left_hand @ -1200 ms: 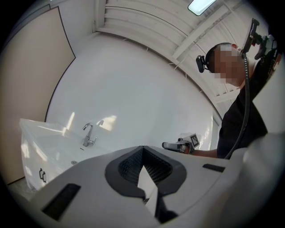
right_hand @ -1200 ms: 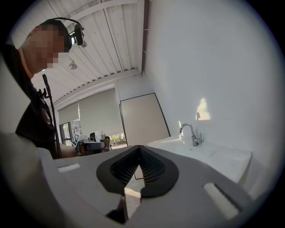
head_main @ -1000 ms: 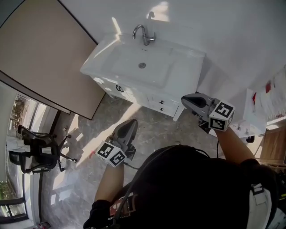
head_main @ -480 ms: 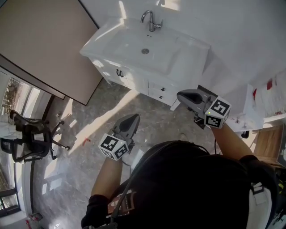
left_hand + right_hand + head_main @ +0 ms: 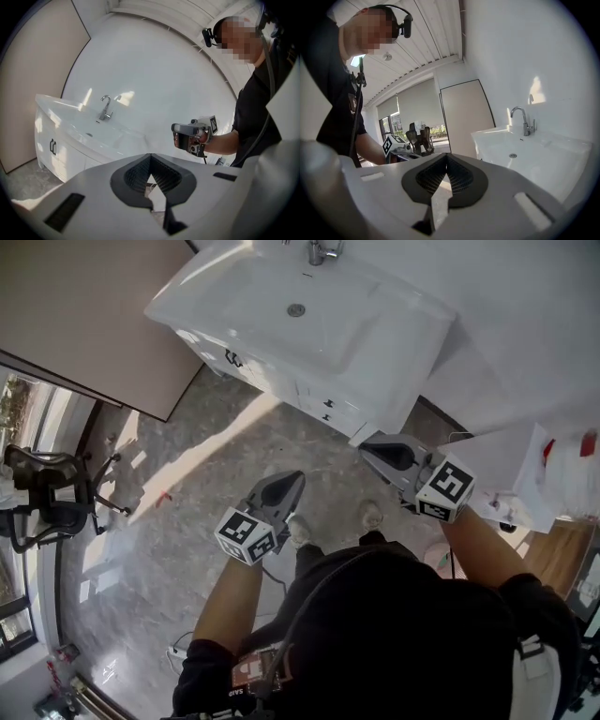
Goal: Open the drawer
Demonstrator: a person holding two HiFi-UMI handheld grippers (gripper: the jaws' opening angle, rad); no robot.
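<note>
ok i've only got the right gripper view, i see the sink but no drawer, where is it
observer: on the vanity front, under the basin: two small drawers with dark knobs, both look shut
operator: is either gripper at them
observer: no, the right gripper and the left gripper are over the floor, apart from the vanity; the right looks nearer
operator: left gripper holding anything
observer: no, its jaws are together, nothing between them

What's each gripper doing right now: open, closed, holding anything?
Left gripper: closed, holding nothing.
Right gripper: closed, holding nothing.
</note>
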